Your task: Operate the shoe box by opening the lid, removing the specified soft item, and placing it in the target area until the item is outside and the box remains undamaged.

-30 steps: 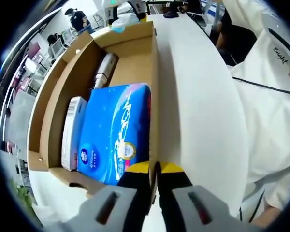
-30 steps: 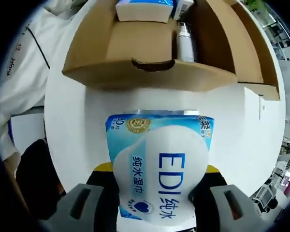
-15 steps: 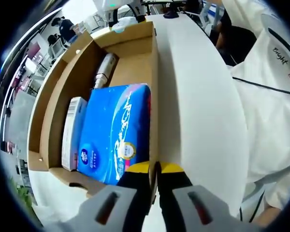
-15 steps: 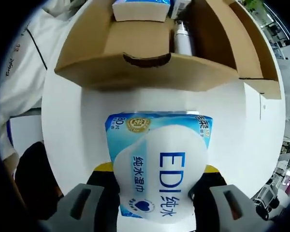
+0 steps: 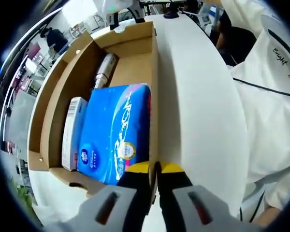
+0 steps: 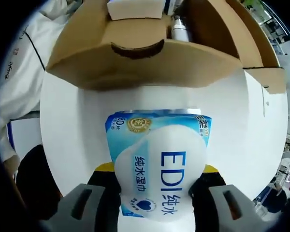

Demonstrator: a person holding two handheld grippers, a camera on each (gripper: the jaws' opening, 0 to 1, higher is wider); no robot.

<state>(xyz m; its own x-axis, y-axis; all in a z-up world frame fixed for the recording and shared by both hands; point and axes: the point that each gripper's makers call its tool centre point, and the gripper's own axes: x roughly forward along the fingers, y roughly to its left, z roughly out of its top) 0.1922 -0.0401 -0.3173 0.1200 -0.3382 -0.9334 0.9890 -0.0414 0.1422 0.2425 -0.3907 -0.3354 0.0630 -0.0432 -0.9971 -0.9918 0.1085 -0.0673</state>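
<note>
My right gripper [image 6: 157, 186] has its fingers [image 6: 102, 170] clamped on either side of a soft light-blue and white pack of wet wipes printed "EDI" [image 6: 159, 164], which I hold outside the box, above the round white counter [image 6: 67, 121], with the yellow-tipped fingers showing at both edges of the pack. Just past the pack stands the open brown cardboard shoe box [image 6: 140, 63], its near wall with a curved thumb notch facing me and its lid flap [image 6: 263, 48] folded out to the right in the right gripper view. Over that wall I can make out a white bottle [image 6: 180, 30] and the end of a pale package [image 6: 135, 8] inside. My left gripper [image 5: 154, 170] has its fingers [image 5: 137, 169] pressed together, pinching the rim of the box's near wall at a corner. From there the left gripper view looks down into the box, where a bright blue soft pack of tissues [image 5: 115, 133] lies beside a narrow white carton [image 5: 72, 130], with a slim metallic bottle [image 5: 104, 70] lying beyond them. A person's white sleeve [image 5: 275, 96] lies along the counter's far edge.
</note>
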